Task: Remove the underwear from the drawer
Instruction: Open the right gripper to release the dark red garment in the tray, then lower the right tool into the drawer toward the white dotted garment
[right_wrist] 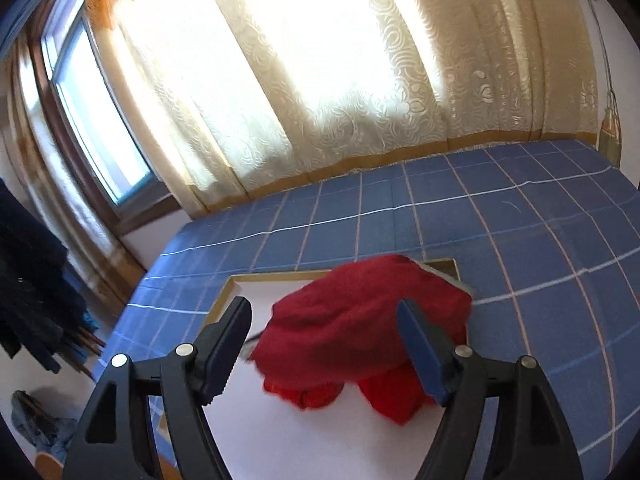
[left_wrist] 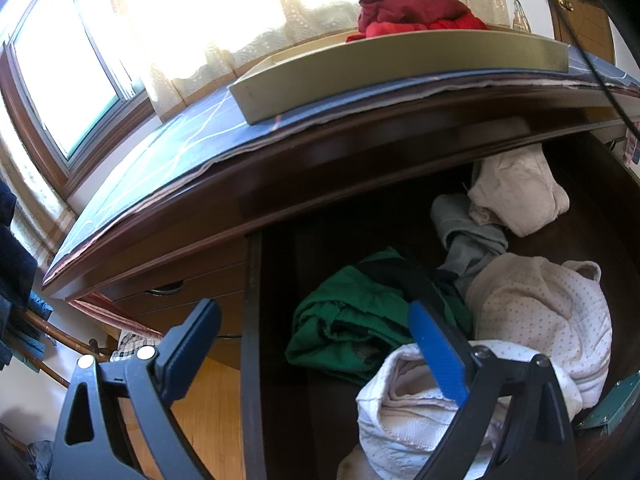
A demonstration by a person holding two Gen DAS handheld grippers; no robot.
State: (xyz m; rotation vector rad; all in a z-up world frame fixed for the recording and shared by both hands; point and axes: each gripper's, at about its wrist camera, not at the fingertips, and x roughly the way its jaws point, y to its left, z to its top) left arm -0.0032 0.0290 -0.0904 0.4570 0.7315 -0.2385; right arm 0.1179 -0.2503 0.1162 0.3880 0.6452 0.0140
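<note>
Blue-checked top: crumpled red underwear (right_wrist: 360,320) in tray (right_wrist: 234,282), right hand-held gripper (right_wrist: 324,344) apart.

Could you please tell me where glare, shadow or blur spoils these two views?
Left wrist view: the window and curtain blow out white, while the drawer interior sits in deep shadow. Right wrist view: the curtain glares, and the red garment looks motion-blurred.
</note>
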